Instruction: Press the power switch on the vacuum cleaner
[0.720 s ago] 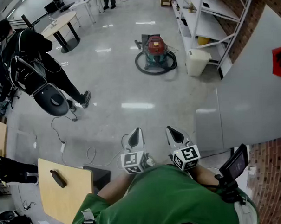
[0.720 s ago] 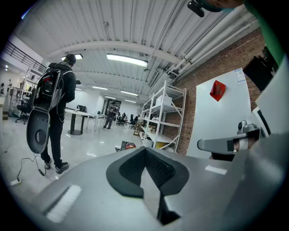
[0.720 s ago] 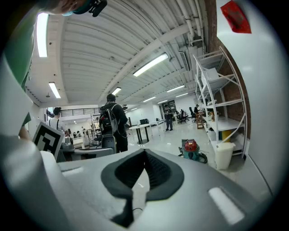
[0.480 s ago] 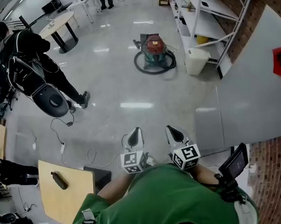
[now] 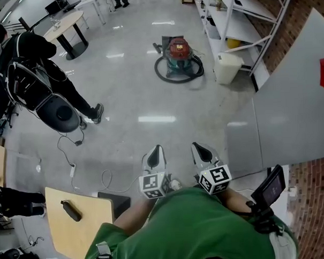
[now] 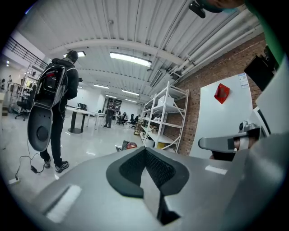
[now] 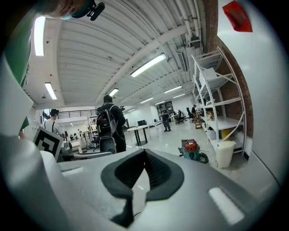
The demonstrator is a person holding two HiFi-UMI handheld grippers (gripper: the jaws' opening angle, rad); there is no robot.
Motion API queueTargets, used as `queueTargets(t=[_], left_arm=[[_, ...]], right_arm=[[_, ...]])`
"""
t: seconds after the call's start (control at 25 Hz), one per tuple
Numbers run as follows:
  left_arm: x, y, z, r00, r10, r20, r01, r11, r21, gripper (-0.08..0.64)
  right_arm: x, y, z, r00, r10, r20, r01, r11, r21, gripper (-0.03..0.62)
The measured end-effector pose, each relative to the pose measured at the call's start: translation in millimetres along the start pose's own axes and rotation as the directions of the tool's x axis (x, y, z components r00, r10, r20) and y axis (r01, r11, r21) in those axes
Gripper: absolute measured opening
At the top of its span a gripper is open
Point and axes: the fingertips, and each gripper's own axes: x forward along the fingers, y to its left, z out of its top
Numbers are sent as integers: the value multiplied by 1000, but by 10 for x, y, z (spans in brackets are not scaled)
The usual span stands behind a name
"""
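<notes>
The vacuum cleaner (image 5: pixel 179 57) has a red top and a teal body, ringed by its black hose, and stands far off on the grey floor beside the shelving. It is small in the left gripper view (image 6: pixel 130 145) and in the right gripper view (image 7: pixel 191 149). My left gripper (image 5: pixel 155 155) and right gripper (image 5: pixel 202 152) are held side by side close to my body, pointing toward it across several metres of floor. Both are shut with nothing between the pads (image 6: pixel 145 151) (image 7: pixel 144 152).
A person in black (image 5: pixel 36 72) with a backpack machine stands at the left. White shelving (image 5: pixel 227 16) and a white bin (image 5: pixel 227 67) flank the vacuum's right side. A grey panel (image 5: pixel 290 110) leans at the right. Cables (image 5: pixel 72 157) and a wooden desk (image 5: pixel 80 221) lie near left.
The head view has shifted slightly, so the desk and the person in black sit a little differently. Both grippers stay shut in the same place.
</notes>
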Motion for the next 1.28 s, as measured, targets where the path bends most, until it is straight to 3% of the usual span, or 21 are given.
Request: queueTargets(t=[0.64, 1.28], left_arm=[[42, 401, 3, 998, 62, -24, -63, 998, -13, 8], [1204, 386, 243, 996, 82, -32, -81, 996, 31, 8]], right_arm=[[407, 133, 80, 999, 41, -6, -41, 999, -4, 3], [1214, -768, 425, 998, 55, 21, -56, 998, 25, 3]])
